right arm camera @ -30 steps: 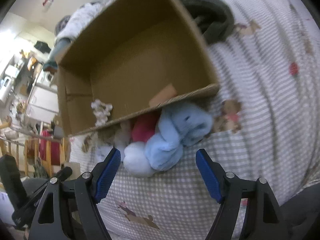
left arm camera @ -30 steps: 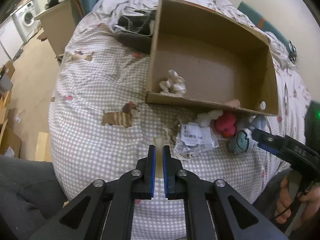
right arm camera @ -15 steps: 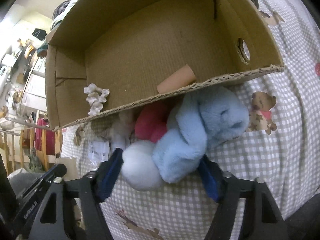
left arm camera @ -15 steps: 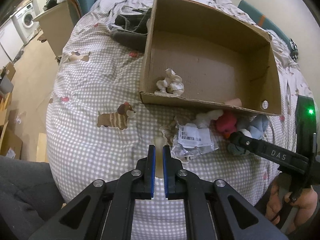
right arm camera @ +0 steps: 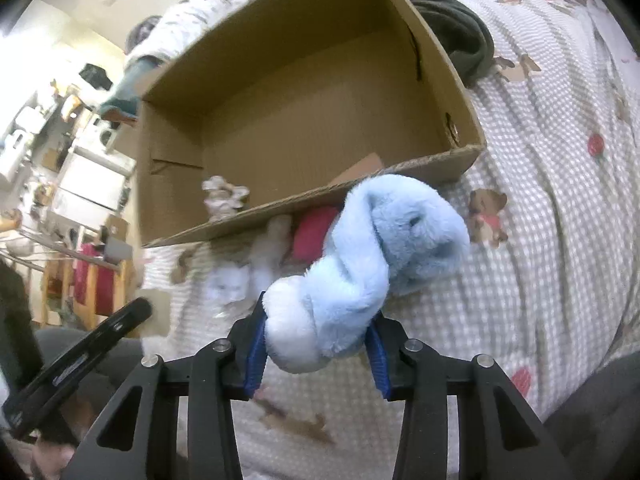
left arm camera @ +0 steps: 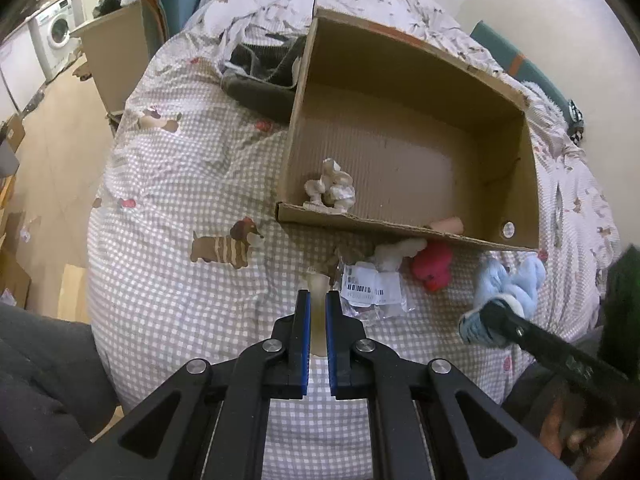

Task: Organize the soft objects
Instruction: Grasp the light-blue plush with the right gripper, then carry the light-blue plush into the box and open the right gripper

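Now, line by line:

Right gripper (right arm camera: 316, 344): blue-padded jaws closing around the blue plush toy (right arm camera: 372, 264); the fleece bulges out between and above the pads, and the pads press into it.

Blue plush toy: fluffy pale-blue fleece, twisted into a knot-like roll with a white rounded end toward the gripper; it sits at about 5 o'clock of the cardboard box (right arm camera: 280, 92), just outside its near wall.

Left gripper (left arm camera: 316, 312): jaws drawn narrow onto a small cream, soft-looking piece (left arm camera: 318, 286) that pokes out beyond the fingertips.

Cardboard box: brown corrugated board, open-topped, rectangular, with a round hole in one side wall; it lies on the checked bedspread (left arm camera: 168, 280).

Inside the box: a crumpled white lump (left arm camera: 330, 188) in the near corner at 7 o'clock, and a peach-coloured cylinder (left arm camera: 446, 225) against the near wall.

Against the near wall, outside: a red plush (left arm camera: 434, 266), a white fuzzy toy (left arm camera: 396, 252) and a clear plastic bag with a barcode label (left arm camera: 370, 286), all close together at 6 o'clock of the box.

Bedspread: grey-and-white gingham, printed with dachshunds and bears, rumpled.

Beyond the box: a dark grey garment (left arm camera: 264, 80) bunched at 10 o'clock.
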### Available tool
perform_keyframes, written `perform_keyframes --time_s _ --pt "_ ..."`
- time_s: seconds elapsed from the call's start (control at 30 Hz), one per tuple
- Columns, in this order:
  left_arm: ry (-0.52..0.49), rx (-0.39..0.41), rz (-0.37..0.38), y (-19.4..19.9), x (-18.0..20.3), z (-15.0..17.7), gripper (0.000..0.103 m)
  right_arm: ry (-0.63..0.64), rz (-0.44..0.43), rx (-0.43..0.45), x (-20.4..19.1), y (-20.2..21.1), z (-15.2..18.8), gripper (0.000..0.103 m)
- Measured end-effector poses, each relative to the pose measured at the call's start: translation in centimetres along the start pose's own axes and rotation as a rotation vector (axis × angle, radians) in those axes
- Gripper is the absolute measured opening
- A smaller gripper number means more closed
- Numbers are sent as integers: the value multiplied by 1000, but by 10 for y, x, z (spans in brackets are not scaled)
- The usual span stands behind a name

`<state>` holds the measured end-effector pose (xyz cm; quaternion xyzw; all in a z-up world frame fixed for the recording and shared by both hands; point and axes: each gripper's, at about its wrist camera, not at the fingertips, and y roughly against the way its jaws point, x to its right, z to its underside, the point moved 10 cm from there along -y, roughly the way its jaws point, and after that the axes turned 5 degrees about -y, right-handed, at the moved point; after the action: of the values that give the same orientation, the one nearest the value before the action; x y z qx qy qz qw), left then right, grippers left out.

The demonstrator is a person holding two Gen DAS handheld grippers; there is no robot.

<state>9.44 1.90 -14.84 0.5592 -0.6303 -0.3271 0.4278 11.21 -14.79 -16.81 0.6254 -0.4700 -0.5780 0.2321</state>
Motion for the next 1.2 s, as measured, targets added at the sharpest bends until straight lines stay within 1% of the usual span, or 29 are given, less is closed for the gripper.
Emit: perform_keyframes --time_s 0.1,0.2,0.33,0.47,0.57,0.73,0.83,0.93,1.03,1.07,1.13,1.2 --pt "7 14 -10 4 -5 -1 6 21 -65 31 -17 14 11 45" --pt "19 12 -10 3 -8 0 6 84 -86 73 -33 25 20 45" --pt "15 14 -8 2 -5 -2 6 156 -88 98 -48 30 27 45" --pt "-3 13 -10 1 -1 -1 6 162 -74 82 -48 24 28 45" --pt "6 13 1 0 -1 -2 6 147 -59 68 -46 18 28 45" --pt "18 4 8 -2 -1 -1 6 139 -66 59 -49 11 26 45" --pt "19 24 25 6 1 -5 6 141 -73 61 -51 13 25 45" --pt "20 43 74 20 8 -17 6 136 -97 78 -52 28 23 45" --pt "31 52 154 36 17 -38 6 138 -150 110 -61 50 12 45" --pt "23 56 168 40 20 -46 6 141 -163 121 -63 56 7 45" --pt "-1 73 172 50 26 -62 6 146 -181 141 -65 67 -6 45" --pt "-28 91 159 56 31 -78 6 152 -190 160 -65 74 -19 45"
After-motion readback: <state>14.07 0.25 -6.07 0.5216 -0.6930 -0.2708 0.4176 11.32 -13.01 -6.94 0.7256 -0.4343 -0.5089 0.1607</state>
